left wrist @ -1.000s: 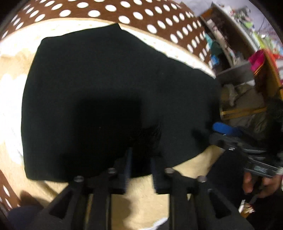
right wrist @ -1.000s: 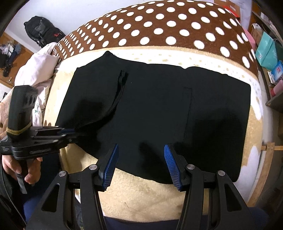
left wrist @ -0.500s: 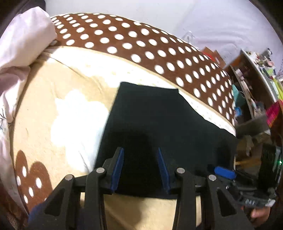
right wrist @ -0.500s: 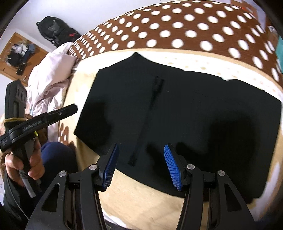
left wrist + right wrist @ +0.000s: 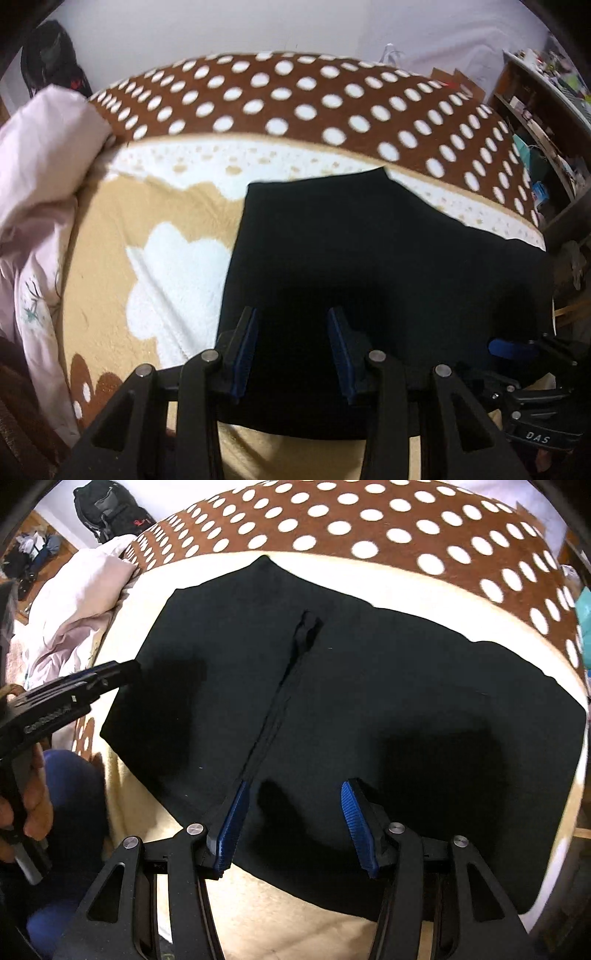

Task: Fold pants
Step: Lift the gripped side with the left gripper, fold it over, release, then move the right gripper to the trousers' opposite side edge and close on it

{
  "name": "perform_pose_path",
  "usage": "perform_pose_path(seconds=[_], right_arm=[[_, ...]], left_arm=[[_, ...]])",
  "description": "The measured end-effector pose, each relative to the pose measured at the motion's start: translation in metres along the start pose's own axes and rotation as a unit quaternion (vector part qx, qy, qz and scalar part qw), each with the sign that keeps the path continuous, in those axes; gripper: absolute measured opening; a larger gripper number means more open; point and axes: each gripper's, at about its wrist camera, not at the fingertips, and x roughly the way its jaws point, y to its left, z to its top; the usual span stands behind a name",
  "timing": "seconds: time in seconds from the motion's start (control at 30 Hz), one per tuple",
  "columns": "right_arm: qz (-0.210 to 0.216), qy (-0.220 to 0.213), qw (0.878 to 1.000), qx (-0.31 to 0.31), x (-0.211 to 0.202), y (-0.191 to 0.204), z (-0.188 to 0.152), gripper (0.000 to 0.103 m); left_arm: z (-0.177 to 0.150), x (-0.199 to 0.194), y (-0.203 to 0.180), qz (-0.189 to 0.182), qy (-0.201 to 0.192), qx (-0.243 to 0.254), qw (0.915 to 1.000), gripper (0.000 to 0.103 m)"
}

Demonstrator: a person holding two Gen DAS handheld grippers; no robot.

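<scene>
Black pants (image 5: 369, 258) lie folded flat in a wide rectangle on the bed. A raised fold line (image 5: 291, 664) runs from their middle toward the near edge. My left gripper (image 5: 291, 314) hangs open above the pants' near left part, with nothing between its blue pads. From the right wrist view the left gripper (image 5: 110, 674) is off the cloth at the pants' left edge. My right gripper (image 5: 295, 788) is open over the near edge, its left pad by the end of the fold line, gripping nothing. Its blue tip (image 5: 509, 347) shows at the right in the left wrist view.
The bed carries a beige and white fleece blanket (image 5: 129, 221) with a brown white-dotted band (image 5: 295, 99) at the far side. A pink quilt (image 5: 33, 184) is bunched at the left. Cluttered shelves (image 5: 546, 110) stand right; a black backpack (image 5: 107, 509) leans on the wall. A hand (image 5: 29, 805) holds the left tool.
The left gripper let go of the pants' edge, opened wider, rose and tilted up toward the far wall. The right gripper slid left along the near edge toward the fold line.
</scene>
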Motion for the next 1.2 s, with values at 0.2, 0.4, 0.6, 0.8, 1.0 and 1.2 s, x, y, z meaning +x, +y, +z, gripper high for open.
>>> perform_pose_path(seconds=[0.2, 0.4, 0.6, 0.8, 1.0, 1.2], right_arm=[[0.0, -0.01, 0.999, 0.032, -0.009, -0.018, -0.004, 0.052], [0.003, -0.015, 0.999, 0.042, -0.027, -0.031, -0.012, 0.052], [-0.002, -0.027, 0.998, 0.058, -0.044, -0.04, -0.021, 0.052], [-0.004, -0.037, 0.997, 0.072, -0.058, -0.048, -0.03, 0.052], [0.002, -0.043, 0.996, 0.083, -0.066, -0.054, -0.036, 0.052], [0.004, -0.051, 0.994, 0.092, -0.074, -0.059, -0.042, 0.052]], left_arm=[[0.003, -0.018, -0.026, 0.007, -0.026, 0.029, 0.9992, 0.041], [-0.001, -0.033, -0.049, -0.007, -0.032, 0.049, 0.9983, 0.041], [-0.01, -0.044, -0.069, -0.022, -0.029, 0.067, 0.9971, 0.041], [-0.016, -0.053, -0.082, -0.034, -0.027, 0.075, 0.9963, 0.041], [-0.021, -0.06, -0.093, -0.038, -0.028, 0.082, 0.9955, 0.041], [-0.025, -0.065, -0.099, -0.048, -0.027, 0.084, 0.9949, 0.041]])
